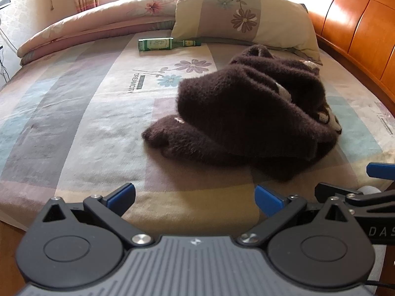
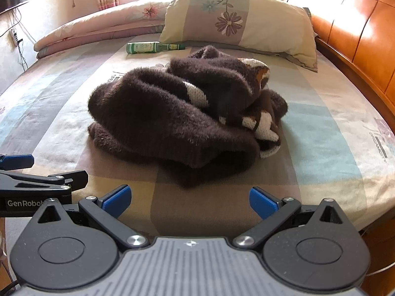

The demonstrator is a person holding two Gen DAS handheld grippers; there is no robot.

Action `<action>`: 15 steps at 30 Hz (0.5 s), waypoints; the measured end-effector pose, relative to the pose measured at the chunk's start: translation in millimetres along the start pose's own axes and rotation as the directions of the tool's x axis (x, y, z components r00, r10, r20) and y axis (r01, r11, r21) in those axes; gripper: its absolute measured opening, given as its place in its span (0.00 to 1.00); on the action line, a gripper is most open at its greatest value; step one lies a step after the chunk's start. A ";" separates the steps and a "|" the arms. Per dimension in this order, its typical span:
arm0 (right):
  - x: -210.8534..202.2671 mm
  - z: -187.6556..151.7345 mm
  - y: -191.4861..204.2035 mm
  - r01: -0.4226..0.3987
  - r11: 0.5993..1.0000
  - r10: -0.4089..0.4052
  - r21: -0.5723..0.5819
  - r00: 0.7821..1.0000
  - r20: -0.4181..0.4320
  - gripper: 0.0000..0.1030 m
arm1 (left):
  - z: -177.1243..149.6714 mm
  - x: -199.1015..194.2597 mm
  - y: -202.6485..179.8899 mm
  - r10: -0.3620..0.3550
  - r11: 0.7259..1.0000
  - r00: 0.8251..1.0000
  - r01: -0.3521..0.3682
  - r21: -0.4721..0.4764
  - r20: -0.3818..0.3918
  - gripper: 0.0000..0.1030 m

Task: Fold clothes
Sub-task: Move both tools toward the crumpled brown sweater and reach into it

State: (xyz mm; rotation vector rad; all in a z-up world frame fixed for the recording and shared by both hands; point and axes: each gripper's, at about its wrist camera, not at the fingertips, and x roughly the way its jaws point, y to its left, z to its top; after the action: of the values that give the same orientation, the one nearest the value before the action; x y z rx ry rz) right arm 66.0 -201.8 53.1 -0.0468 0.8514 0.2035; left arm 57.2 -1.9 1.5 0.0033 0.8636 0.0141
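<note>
Bedroom, patterned bed (image 1: 81,113) | brown fuzzy sweater (image 2: 177,113) crumpled: soft, light, floppy; pinch near hem edge | left tongs (image 1: 195,197), right tongs (image 2: 188,198) both wide open, empty

Two grippers are held side by side, low down and close together. The left gripper (image 1: 195,197) has its jaws spread wide apart, and nothing sits between them. Its blue fingertips (image 1: 123,194) point forward and hold nothing. The right gripper (image 2: 190,198) looks just the same: jaws wide apart, blue fingertips (image 2: 117,198) bare, nothing in between. Each one peeks into the other's view from the side, so they are near each other but not touching. Both are level and point the same way.
</note>
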 end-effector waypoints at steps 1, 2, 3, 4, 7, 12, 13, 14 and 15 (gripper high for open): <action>1.6 2.1 -1.2 0.002 1.000 -0.002 -0.006 1.000 0.001 1.00 | 1.6 1.5 -0.1 -0.004 1.000 1.000 0.004 0.002 -0.002 0.99; 3.1 4.3 -2.6 0.004 1.000 -0.004 -0.012 1.000 0.004 1.00 | 3.6 2.8 -0.2 -0.007 1.000 1.000 0.007 0.004 -0.003 0.99; 4.0 6.4 -4.7 0.004 1.000 -0.004 -0.018 1.000 0.008 1.00 | 6.4 3.4 -0.2 -0.004 1.000 1.000 0.004 0.006 -0.002 0.99; 5.0 8.9 -7.2 0.006 1.000 -0.006 -0.024 1.000 0.012 1.00 | 9.2 4.1 -0.1 -0.002 1.000 1.000 0.002 0.008 0.000 0.99; 7.4 17.9 -18.1 0.023 0.999 -0.022 -0.034 0.999 0.031 1.00 | 17.6 6.0 0.2 0.005 1.000 1.000 -0.005 0.015 0.004 0.99; 10.2 33.2 -37.6 0.073 0.996 -0.070 -0.044 0.996 0.063 1.00 | 31.3 9.6 5.7 0.008 1.000 1.000 -0.008 0.021 0.015 0.99; 11.1 35.8 -41.3 0.083 0.995 -0.079 -0.050 0.995 0.068 1.00 | 33.4 10.6 6.7 0.012 1.000 1.000 -0.012 0.022 0.017 0.99; 12.0 37.9 -44.2 0.087 0.995 -0.082 -0.057 0.994 0.074 1.00 | 35.5 11.7 7.5 0.016 1.000 1.000 -0.016 0.024 0.018 0.99; 12.9 40.0 -47.2 0.091 0.994 -0.085 -0.065 0.993 0.080 1.00 | 37.2 13.4 8.1 0.021 0.999 1.000 -0.021 0.027 0.016 0.99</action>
State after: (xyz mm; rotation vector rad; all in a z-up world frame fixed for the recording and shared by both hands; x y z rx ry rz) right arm 113.3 -241.1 67.9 -0.1392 0.7635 0.1505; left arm 94.1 6.5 15.6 0.0381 0.8477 0.0216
